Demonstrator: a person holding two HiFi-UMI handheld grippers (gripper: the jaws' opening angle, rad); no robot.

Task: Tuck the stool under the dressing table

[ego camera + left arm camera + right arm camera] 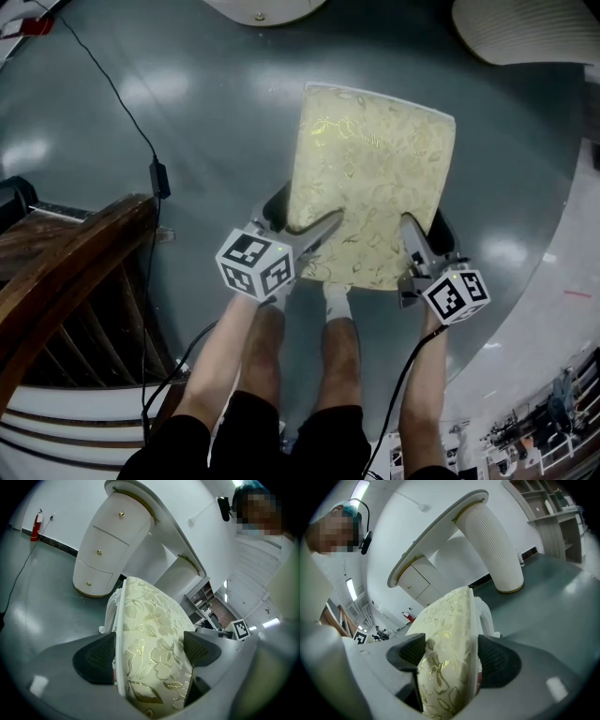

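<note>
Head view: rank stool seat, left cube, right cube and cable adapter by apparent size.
1. Stool seat
2. Left cube
3. Right cube, slightly smaller-looking; the cubes may match, with the left perhaps just nearer the camera
4. Cable adapter

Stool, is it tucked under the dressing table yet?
Not yet. Done: the left gripper and right gripper are both shut on the stool, at its cushioned seat. In hand: the stool is out over the grey floor, short of the dressing table. Left: move it forward into the gap between the drawer pedestal and the ribbed pedestal, then let go.
</note>
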